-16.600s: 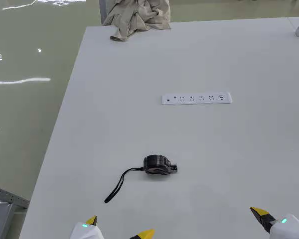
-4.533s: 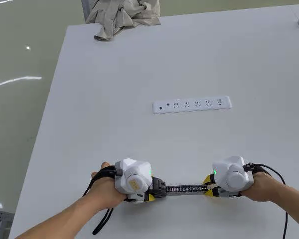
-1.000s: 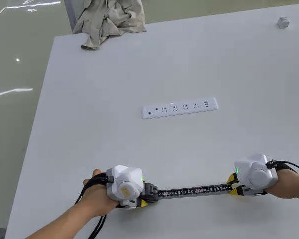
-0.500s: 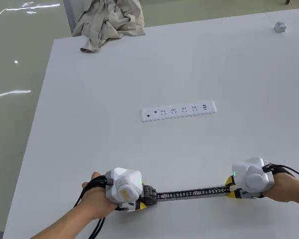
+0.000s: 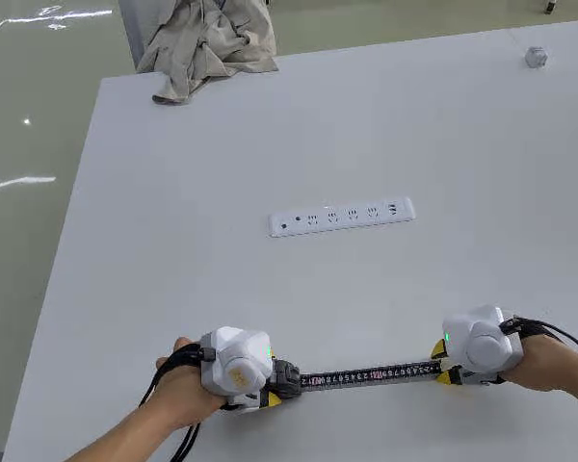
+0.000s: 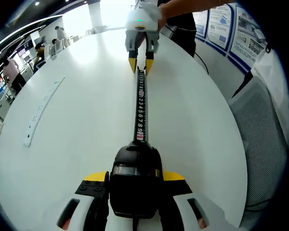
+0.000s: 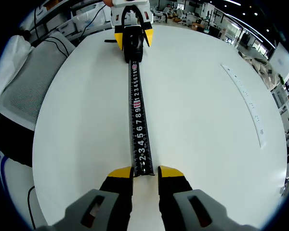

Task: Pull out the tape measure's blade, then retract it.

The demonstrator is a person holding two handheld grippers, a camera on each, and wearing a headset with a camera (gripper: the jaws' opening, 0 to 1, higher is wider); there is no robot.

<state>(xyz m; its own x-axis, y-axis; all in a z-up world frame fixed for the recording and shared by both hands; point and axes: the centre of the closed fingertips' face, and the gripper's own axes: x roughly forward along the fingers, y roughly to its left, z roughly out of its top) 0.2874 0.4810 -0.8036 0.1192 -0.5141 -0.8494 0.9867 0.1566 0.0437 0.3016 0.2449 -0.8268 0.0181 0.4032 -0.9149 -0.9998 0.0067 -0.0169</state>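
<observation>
At the near edge of the white tabletop [image 5: 222, 289], we are clamping the black tape measure [image 5: 285, 379] in the left tongs [image 6: 135, 177], with the jaws pressing on its two sides. Its blade [image 5: 371, 373] is stretching out to the right, numbers up, and we are pinching its end in the right tongs [image 7: 144, 171], set narrow. Farther off, a white power strip [image 5: 341, 216] is lying mid-table, and a crumpled cloth [image 5: 204, 43] is hanging over the far left edge.

A white table [image 5: 173, 192] carries a white power strip [image 5: 342, 216], crumpled cloth [image 5: 207, 43] and a small grey object [image 5: 535, 57].
</observation>
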